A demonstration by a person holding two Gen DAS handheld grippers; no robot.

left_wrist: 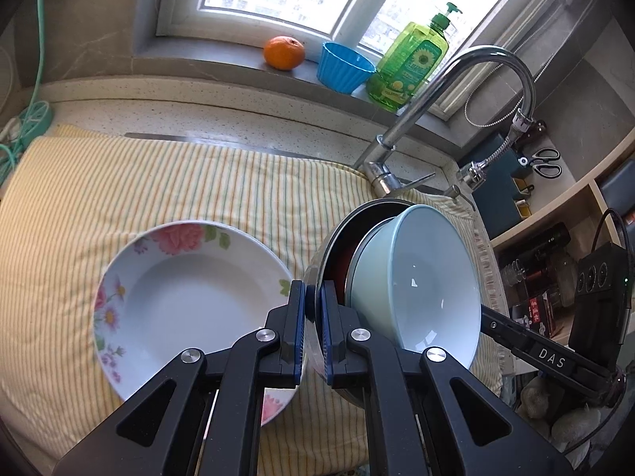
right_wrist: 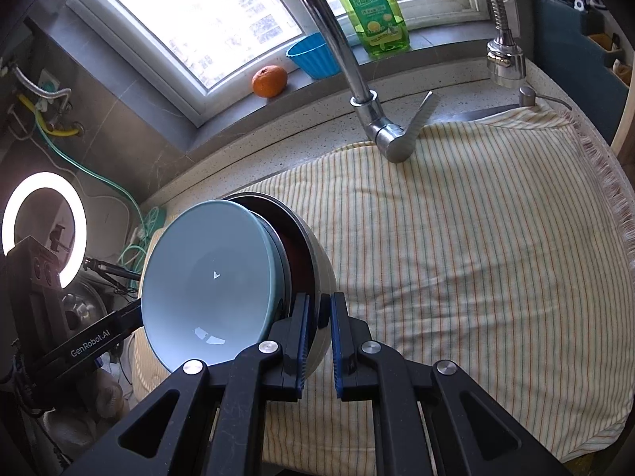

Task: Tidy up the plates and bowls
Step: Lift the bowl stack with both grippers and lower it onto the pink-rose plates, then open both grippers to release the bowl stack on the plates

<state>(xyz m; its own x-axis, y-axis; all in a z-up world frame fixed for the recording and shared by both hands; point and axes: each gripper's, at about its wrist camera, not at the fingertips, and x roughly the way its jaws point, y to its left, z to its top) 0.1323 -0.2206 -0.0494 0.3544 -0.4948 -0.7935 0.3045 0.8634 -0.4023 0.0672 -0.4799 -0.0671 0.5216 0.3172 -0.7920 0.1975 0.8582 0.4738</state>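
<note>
A light blue bowl (left_wrist: 428,277) (right_wrist: 206,277) sits nested in a steel bowl (left_wrist: 317,261) (right_wrist: 323,273) with a dark red inside. The stack hangs tilted above the striped cloth. My left gripper (left_wrist: 313,291) is shut on the steel bowl's rim on one side. My right gripper (right_wrist: 320,303) is shut on the same rim on the opposite side. Each arm shows in the other's view behind the blue bowl. A flowered deep plate (left_wrist: 190,297) lies on the cloth to the left of the stack in the left wrist view.
A yellow striped cloth (right_wrist: 476,258) covers the counter. The curved steel tap (left_wrist: 456,91) (right_wrist: 357,91) rises behind it. An orange (left_wrist: 284,52), a blue cup (left_wrist: 343,66) and a green soap bottle (left_wrist: 412,63) stand on the windowsill. A ring light (right_wrist: 43,218) glows at far left.
</note>
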